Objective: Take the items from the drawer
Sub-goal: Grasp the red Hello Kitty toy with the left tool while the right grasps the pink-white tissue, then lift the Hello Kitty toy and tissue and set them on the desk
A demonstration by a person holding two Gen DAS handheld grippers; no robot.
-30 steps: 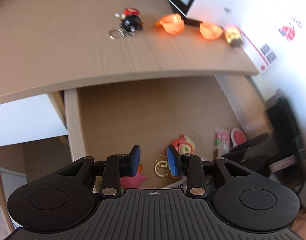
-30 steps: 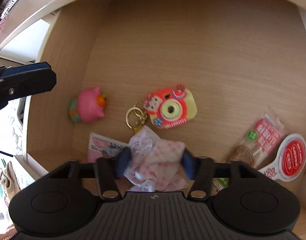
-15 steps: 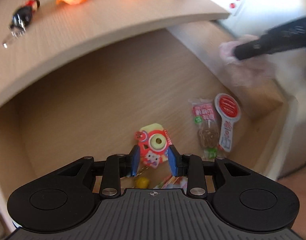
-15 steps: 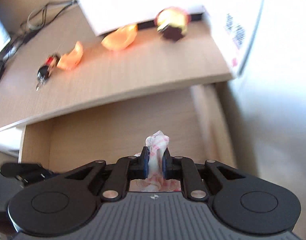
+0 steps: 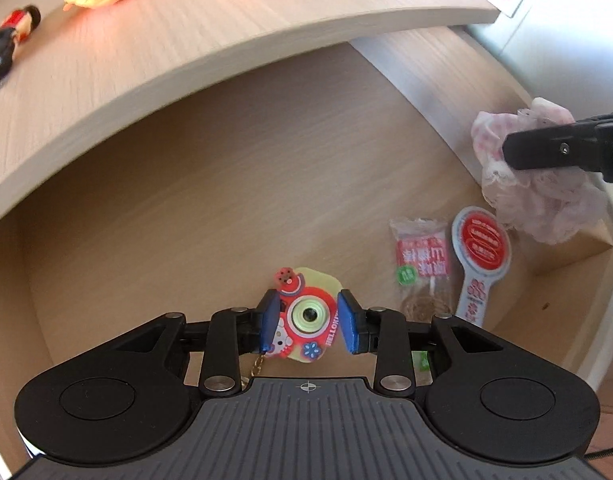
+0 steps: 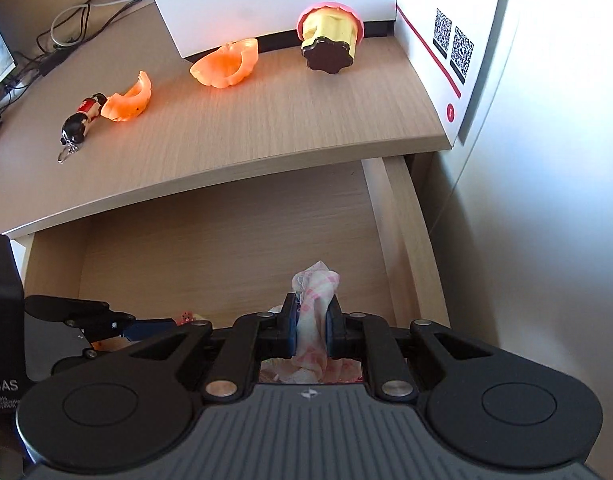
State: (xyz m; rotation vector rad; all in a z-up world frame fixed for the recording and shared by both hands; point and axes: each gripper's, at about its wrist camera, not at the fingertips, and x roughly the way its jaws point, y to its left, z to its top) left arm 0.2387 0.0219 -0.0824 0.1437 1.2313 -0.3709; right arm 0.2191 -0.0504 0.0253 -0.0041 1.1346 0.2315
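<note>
**Cloth lifted, camera toy framed**

In the drawer [image 5: 226,184]: one camera toy [image 5: 306,314], one snack packet [image 5: 422,264], one red tag [image 5: 482,248]. The desk [image 6: 266,120] bears two orange shells, one cupcake toy [image 6: 330,40], one doll keyring [image 6: 80,120], one box [image 6: 266,0] marked "aigo". The left gripper [image 5: 306,320] is parted around the camera toy, contact unclear. The right gripper [image 6: 311,328] clamps the cloth [image 6: 314,312] above the drawer.
</note>
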